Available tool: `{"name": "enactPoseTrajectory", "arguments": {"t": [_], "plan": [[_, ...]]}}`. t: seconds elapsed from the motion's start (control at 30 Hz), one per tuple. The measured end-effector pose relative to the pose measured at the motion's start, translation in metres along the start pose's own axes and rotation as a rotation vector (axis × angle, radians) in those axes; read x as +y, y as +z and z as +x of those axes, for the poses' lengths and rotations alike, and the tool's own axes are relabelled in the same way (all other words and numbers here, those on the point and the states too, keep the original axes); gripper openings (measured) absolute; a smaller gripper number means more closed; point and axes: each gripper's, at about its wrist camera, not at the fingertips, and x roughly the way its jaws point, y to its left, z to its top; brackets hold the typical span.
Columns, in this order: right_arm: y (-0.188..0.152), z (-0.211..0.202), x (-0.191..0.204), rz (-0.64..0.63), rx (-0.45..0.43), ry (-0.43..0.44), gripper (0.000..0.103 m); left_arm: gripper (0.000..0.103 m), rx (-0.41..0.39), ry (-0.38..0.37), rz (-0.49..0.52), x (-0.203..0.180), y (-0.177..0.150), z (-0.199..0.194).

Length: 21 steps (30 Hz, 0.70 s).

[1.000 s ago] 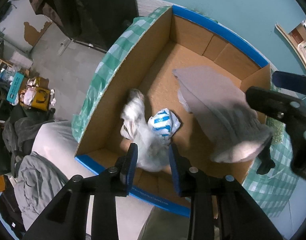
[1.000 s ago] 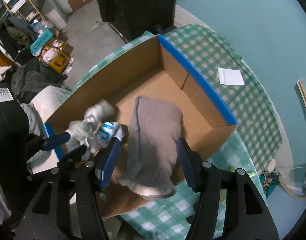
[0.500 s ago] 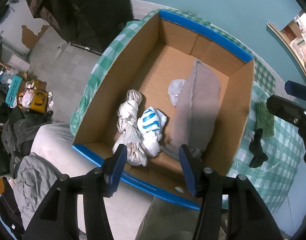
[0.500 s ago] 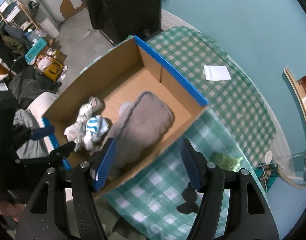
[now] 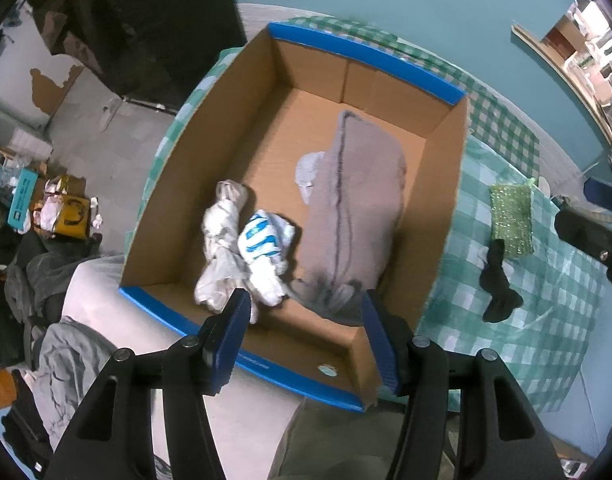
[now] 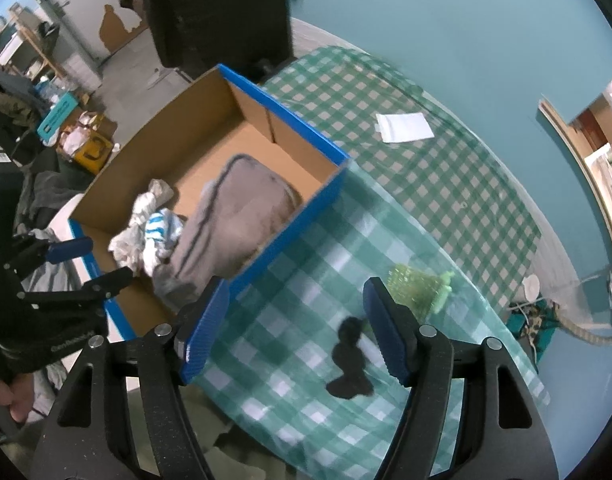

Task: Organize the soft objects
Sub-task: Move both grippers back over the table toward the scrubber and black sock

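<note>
A cardboard box with blue rims [image 5: 234,128] [image 6: 290,120] stands on the green checked tablecloth. Inside lie a grey cloth [image 5: 353,216] [image 6: 234,220], a white crumpled cloth [image 5: 222,236] and a blue-and-white striped one [image 5: 262,236] [image 6: 158,228]. A black sock [image 5: 497,280] [image 6: 349,360] and a green sparkly sponge [image 5: 511,220] [image 6: 413,284] lie on the tablecloth right of the box. My left gripper [image 5: 306,332] is open and empty above the box's near edge. My right gripper [image 6: 298,328] is open and empty above the sock.
A white paper [image 6: 403,128] lies on the far part of the tablecloth [image 6: 445,184]. A dark chair [image 6: 218,12] stands behind the box. Clutter and bedding [image 5: 58,336] fill the floor at the left. A teal wall runs behind the table.
Both grippers let go of their cloths, which now lie in the box, and opened wide. Both pulled back; the right one swung right over the sock and sponge.
</note>
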Motion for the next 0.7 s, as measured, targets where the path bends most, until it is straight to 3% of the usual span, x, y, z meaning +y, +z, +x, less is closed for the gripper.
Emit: {"name": "enactPoseTrajectory", "arguments": {"t": [0.37,0.7], "plan": [[-0.041,0.005,-0.05,0.064,0.046,-0.032,0.07,0.059,-0.016,0.023,0.071,-0.04,-0.003,-0.006],[-0.075,0.009,-0.094,0.139,0.072,-0.036,0.07,0.066,-0.022,0.014,0.155,-0.085,-0.01,-0.01]]}}
